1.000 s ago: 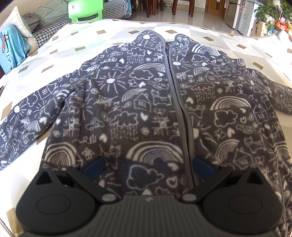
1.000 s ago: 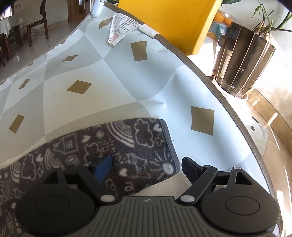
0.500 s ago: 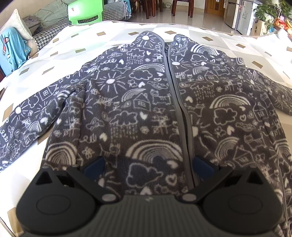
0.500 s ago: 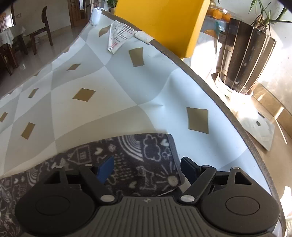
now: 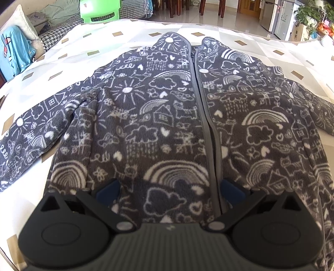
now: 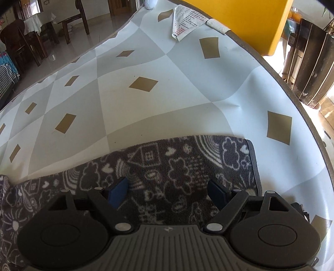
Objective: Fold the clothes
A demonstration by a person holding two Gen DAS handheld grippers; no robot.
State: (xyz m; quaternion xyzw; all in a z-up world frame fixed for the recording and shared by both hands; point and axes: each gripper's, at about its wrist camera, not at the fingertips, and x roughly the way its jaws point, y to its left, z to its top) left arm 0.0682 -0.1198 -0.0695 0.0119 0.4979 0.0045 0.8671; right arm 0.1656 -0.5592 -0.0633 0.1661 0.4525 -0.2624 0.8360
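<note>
A dark grey fleece jacket [image 5: 167, 116] with white doodle prints lies flat and zipped on the diamond-patterned tablecloth [image 5: 68, 52], sleeves spread to both sides. My left gripper [image 5: 170, 190] is open above the jacket's bottom hem, left of the zip [image 5: 210, 133]. In the right wrist view the jacket's right sleeve [image 6: 177, 166] lies flat, its cuff [image 6: 253, 162] pointing right. My right gripper [image 6: 168, 192] is open with both fingers over the sleeve end, holding nothing.
The table's curved edge [image 6: 300, 100] runs close on the right, with a yellow chair [image 6: 250, 18] and a dark planter [image 6: 311, 68] beyond. A printed paper [image 6: 185, 23] lies at the far end. A green stool [image 5: 98, 10] and a sofa stand behind the table.
My right gripper has moved left over the sleeve, so both fingers now lie above the fabric inside the cuff. My left gripper has pulled back and up slightly, so more of the jacket shows.
</note>
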